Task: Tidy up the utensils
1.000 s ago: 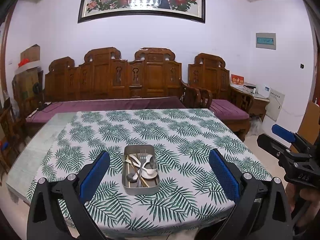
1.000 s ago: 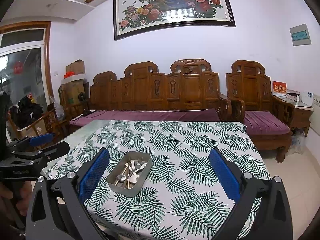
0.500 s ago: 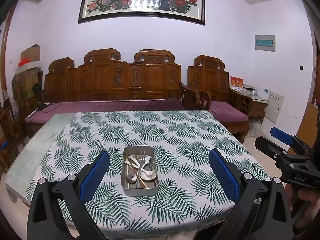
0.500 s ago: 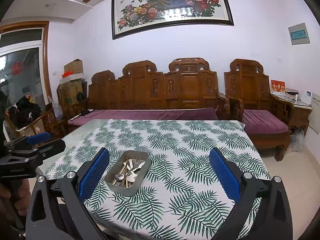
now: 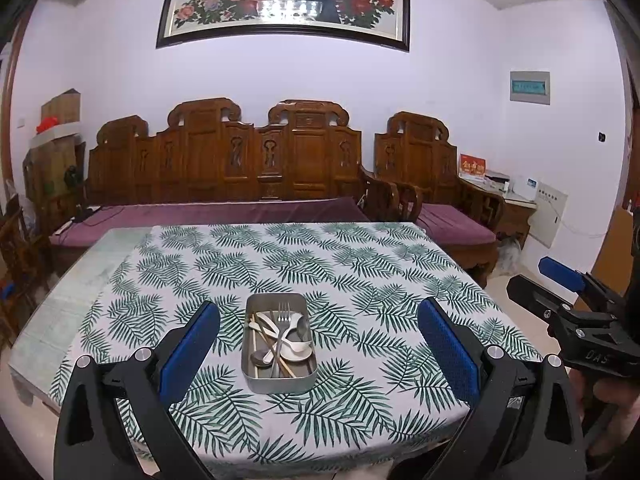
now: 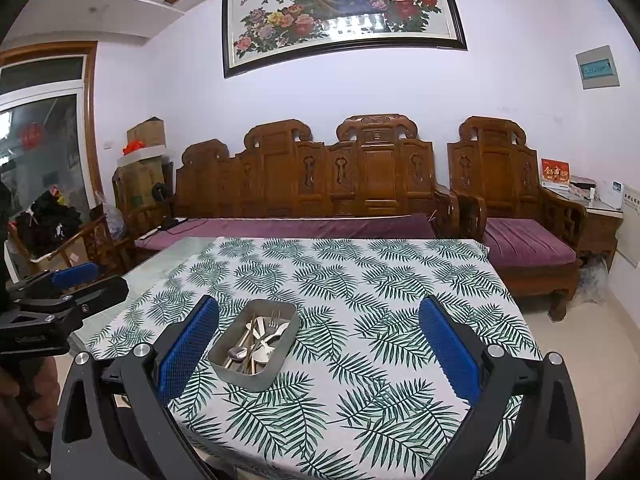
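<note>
On my left wrist view, the left gripper (image 5: 318, 354) has its jaws spread wide and empty, framing the metal tray (image 5: 256, 382) in the lower centre; a fork (image 5: 283, 316), spoons and chopsticks lie jumbled inside it on the leaf-print tablecloth (image 5: 360, 280). On my right wrist view, the right gripper (image 6: 318, 354) is likewise spread and empty, with the tray (image 6: 256, 380) at lower centre-left, just beside its left finger (image 6: 188, 346).
</note>
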